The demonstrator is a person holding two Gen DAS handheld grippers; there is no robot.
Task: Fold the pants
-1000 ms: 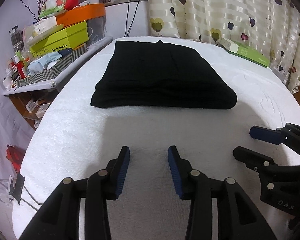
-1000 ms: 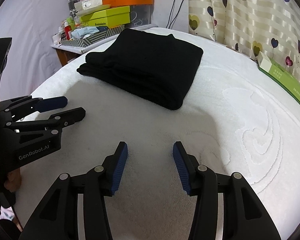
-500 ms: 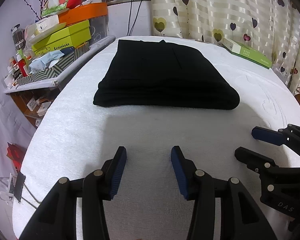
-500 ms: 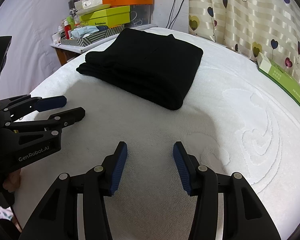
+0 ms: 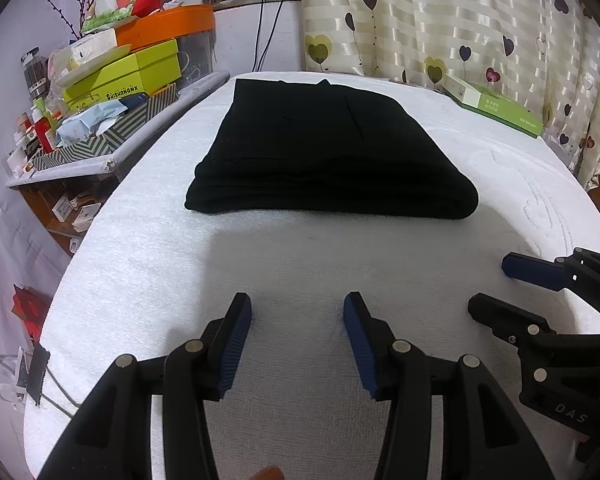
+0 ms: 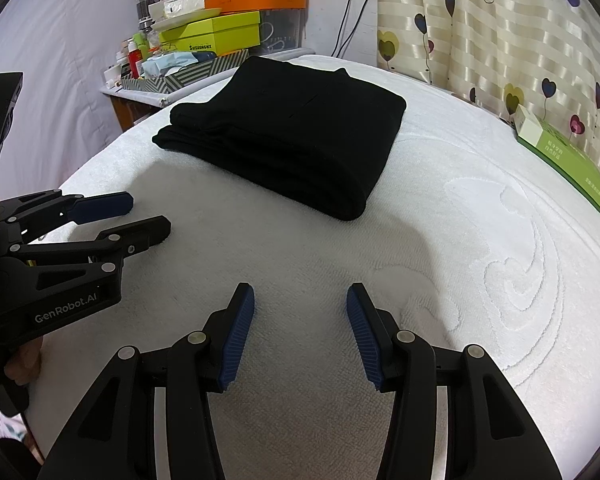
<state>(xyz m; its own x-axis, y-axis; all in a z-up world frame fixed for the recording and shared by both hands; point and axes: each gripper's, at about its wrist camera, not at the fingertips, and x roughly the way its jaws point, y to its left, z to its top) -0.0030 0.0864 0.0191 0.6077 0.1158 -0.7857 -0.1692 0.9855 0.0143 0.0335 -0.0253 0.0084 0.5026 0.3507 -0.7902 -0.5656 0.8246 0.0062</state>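
Black pants (image 5: pixel 328 152) lie folded into a flat rectangular stack on the white bed (image 5: pixel 260 264); they also show in the right wrist view (image 6: pixel 296 136). My left gripper (image 5: pixel 298 304) is open and empty, hovering over bare bed well short of the pants' near edge. It also shows at the left of the right wrist view (image 6: pixel 140 216). My right gripper (image 6: pixel 300 294) is open and empty, beside the left one and apart from the pants. It also shows at the right of the left wrist view (image 5: pixel 496 284).
A cluttered side table (image 5: pixel 112 148) with green and orange boxes stands left of the bed. A green box (image 5: pixel 496 104) lies at the bed's far right, by the heart-patterned curtain (image 5: pixel 460 20). The bed's left edge drops off near a cable (image 5: pixel 52 384).
Both grippers have stayed open and drifted only slightly; the left wrist view sits marginally further back from the pants. The pants have not moved.
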